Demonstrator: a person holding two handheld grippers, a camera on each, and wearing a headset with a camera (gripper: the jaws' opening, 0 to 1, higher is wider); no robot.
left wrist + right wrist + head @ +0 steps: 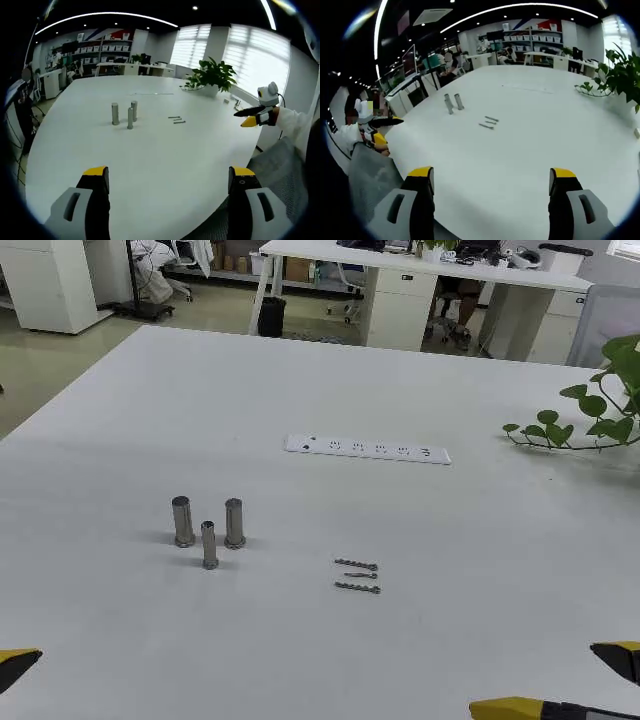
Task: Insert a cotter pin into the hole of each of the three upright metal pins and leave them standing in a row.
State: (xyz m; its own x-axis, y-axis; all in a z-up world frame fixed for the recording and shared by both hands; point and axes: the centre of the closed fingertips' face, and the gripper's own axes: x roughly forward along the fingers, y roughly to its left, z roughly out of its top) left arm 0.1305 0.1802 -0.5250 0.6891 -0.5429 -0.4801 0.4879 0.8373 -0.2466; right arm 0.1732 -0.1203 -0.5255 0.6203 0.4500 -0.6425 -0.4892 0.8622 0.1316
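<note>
Left gripper [168, 176] and right gripper [490, 176] hover near, fingers [96, 176] spread wide and empty, while the three metal pins [208, 530] huddle left of the cotter pins [357, 576] lying flat on the surface [300, 650], thin, likely slippery, and one clumsy nudge topples a neighbour.

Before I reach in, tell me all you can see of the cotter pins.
The three cotter pins are small, thin, grey metal pieces lying flat on the white table, right of the upright pins and well apart from them. They lie roughly parallel, one behind another, with small gaps; the middle one looks shortest. Only the table touches them. Finer detail is too small to tell.
</note>
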